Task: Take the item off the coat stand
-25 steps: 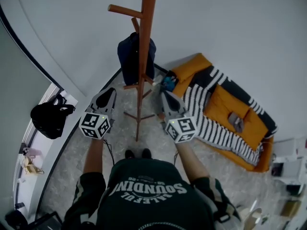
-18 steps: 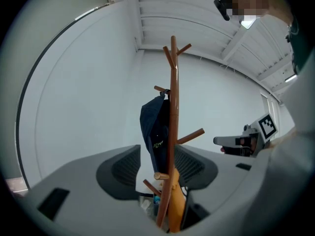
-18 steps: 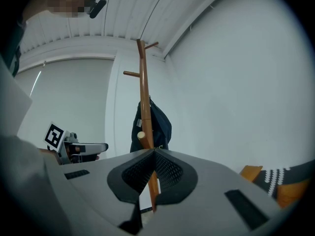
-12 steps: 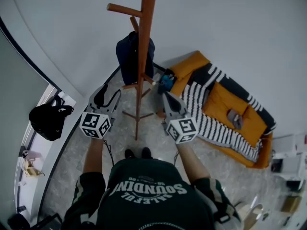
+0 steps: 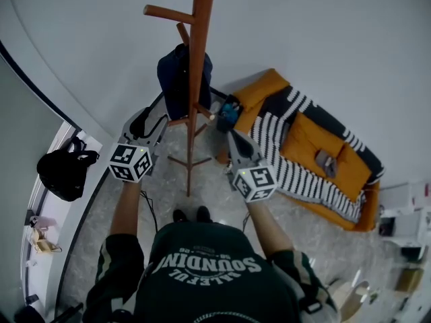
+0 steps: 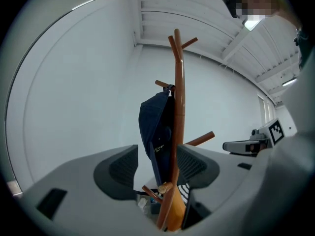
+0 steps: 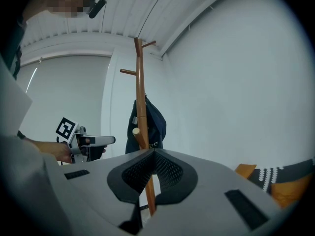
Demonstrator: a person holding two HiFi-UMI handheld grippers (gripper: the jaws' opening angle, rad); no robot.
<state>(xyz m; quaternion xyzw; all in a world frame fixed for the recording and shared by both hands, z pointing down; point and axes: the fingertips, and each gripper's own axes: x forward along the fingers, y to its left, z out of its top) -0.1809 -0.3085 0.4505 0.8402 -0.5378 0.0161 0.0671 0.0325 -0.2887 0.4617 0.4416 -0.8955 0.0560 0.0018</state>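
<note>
Two grippers flank the wooden coat stand (image 5: 194, 79): the left gripper (image 5: 149, 118) is just to its left with jaws spread wide and nothing pressed between them, and the right gripper (image 5: 231, 138) is just to its right with jaws pressed together and empty. The dark blue item (image 5: 174, 79) hangs from a peg on the stand's left side, against the pole and beyond the left gripper's tips, touched by neither gripper, while an orange couch (image 5: 316, 136) with a striped cloth (image 5: 289, 173) lies to the stand's right
</note>
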